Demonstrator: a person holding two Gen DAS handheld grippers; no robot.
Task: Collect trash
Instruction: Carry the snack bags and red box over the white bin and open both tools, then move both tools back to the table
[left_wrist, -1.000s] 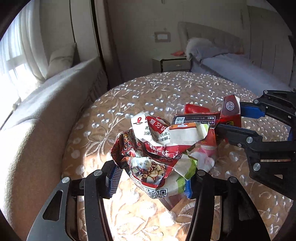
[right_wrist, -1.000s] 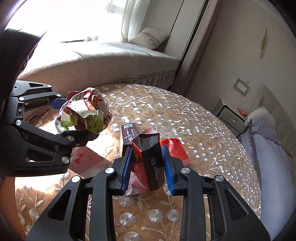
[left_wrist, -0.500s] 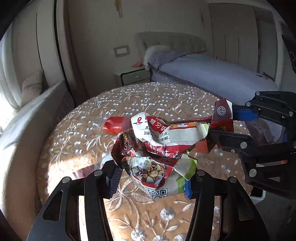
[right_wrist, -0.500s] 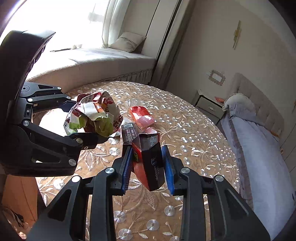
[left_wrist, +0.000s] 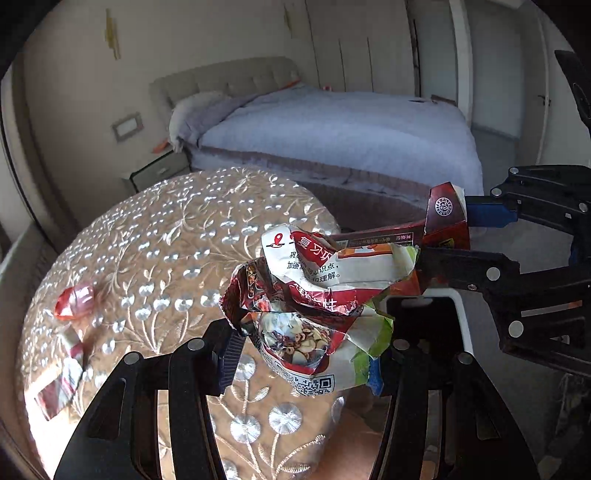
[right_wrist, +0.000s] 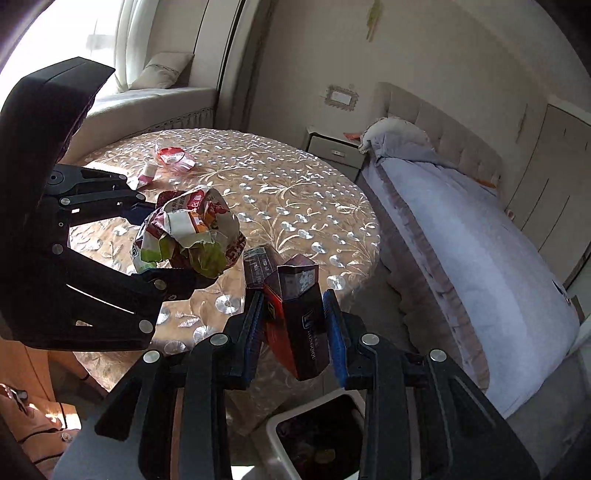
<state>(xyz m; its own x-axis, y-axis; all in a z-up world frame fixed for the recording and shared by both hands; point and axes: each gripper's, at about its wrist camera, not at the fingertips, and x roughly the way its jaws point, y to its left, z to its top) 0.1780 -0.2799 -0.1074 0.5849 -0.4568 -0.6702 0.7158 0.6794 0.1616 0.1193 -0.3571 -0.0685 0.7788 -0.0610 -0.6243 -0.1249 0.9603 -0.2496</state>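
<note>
My left gripper (left_wrist: 301, 363) is shut on a crumpled red-and-white snack bag (left_wrist: 317, 306) and holds it in the air by the table's edge; the bag also shows in the right wrist view (right_wrist: 188, 232). My right gripper (right_wrist: 293, 328) is shut on a dark red carton (right_wrist: 295, 310), seen from the left wrist as well (left_wrist: 445, 221). A white-rimmed trash bin (right_wrist: 275, 430) with a dark inside stands on the floor below both grippers, and its rim shows in the left wrist view (left_wrist: 463, 317). A red wrapper (right_wrist: 173, 158) and a small pink-white wrapper (right_wrist: 146, 175) lie on the table.
The round table (right_wrist: 295, 206) has a gold embroidered cloth. A bed (right_wrist: 480, 251) stands to the right, with a nightstand (right_wrist: 332, 151) by its head. A cushioned window seat (right_wrist: 147, 107) runs behind the table. A flat red-white wrapper (left_wrist: 61, 380) lies at the table's left.
Both grippers have swung right with their loads, from over the table to past its edge. The trash bin has come into view below them.
</note>
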